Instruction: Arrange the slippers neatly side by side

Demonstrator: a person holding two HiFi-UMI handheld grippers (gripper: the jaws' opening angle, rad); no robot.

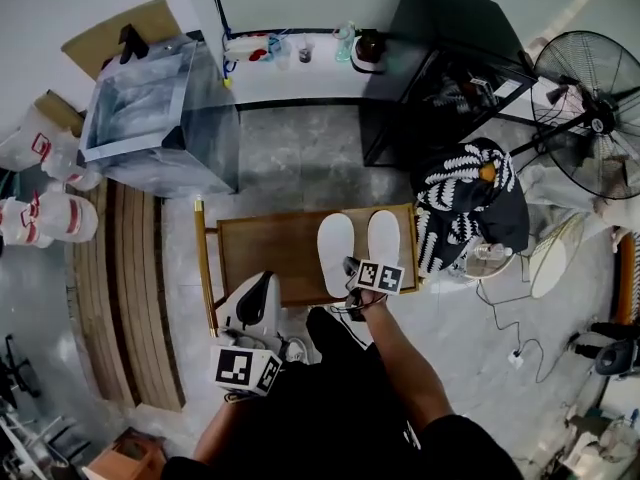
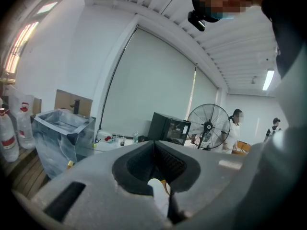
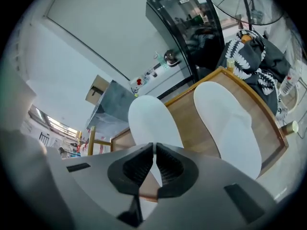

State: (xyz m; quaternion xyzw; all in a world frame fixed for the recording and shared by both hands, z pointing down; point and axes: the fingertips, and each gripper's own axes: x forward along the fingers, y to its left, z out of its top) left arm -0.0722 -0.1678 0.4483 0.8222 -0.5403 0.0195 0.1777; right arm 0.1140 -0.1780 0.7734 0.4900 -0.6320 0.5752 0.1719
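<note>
Jaws of the right gripper (image 3: 153,153) pinch the heel edge of the left-hand white foam slipper (image 3: 151,121). Its long axis runs straight away from them across the low wooden table (image 3: 191,121), parallel to the second white slipper (image 3: 228,123) just beside it. The left gripper (image 2: 153,148) hangs farther off, jaws pressed together on nothing.

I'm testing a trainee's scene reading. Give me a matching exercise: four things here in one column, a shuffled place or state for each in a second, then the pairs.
1 slippers
2 fan
3 bin
4 right gripper

A closed on the left slipper at its heel
B beyond the table, to its left
C side by side on the table
D standing far right

Pairs: 1-C, 2-D, 3-B, 4-A
</note>
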